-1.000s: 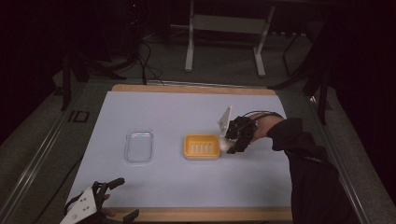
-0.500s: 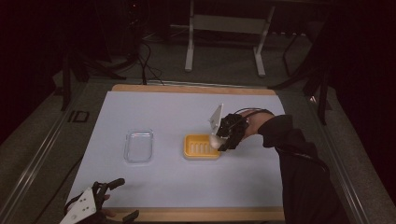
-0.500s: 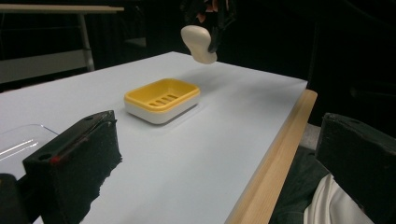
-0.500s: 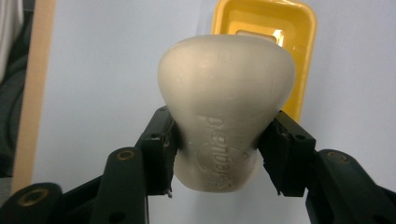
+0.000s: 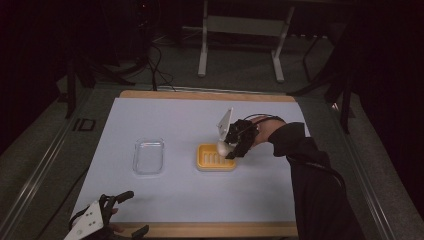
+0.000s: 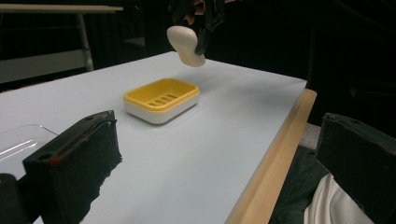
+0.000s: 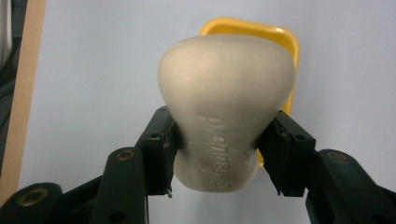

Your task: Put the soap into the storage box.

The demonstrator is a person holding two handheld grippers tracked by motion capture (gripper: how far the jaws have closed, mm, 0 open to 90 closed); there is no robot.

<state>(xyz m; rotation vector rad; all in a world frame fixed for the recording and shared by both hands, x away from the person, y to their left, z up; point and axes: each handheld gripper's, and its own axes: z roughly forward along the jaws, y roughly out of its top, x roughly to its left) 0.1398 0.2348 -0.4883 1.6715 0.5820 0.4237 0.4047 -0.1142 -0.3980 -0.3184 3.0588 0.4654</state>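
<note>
Yellow soap dish [image 5: 215, 157] sat mid-table on the pale blue mat [image 5: 175, 120], slotted insert inside, nothing lying in it. Left gripper view showed it better: yellow tray [image 6: 161, 95] nested in a white base, slots visible, empty. Clear plastic lid or tray [image 5: 148, 156] lay well to the left of the dish, apart from it, also empty as far as could be seen; its edge showed in left gripper view at far left [image 6: 18, 140].

Soap bar [image 5: 223, 147], cream-coloured, was held in the air over the dish's right end, not touching it. Right gripper [image 5: 231, 148] was clamped on it, jaws pressing both narrow sides. Right forearm in dark sleeve [image 5: 310, 175] reached in from lower right, wrist bent so the gripper pointed down and left twd the dish. Grey plate on top of the gripper tilted up.

Left gripper [image 5: 131, 212] rested at the near left corner by the wooden table edge [image 5: 210, 229], jaws spread wide, holding nothing, hand barely visible.

Right gripper view: soap [image 7: 224, 107] close up, wider end away from camera, embossed brand lettering on its face, jaws [image 7: 219, 154] pinching its narrower lower part; dish corner [image 7: 252, 30] peeked out behind it. Left gripper view: soap [image 6: 187, 45] seen side-on, hanging tilted above the dish w/ clear air gap between; own jaws wide apart in foreground.
</note>
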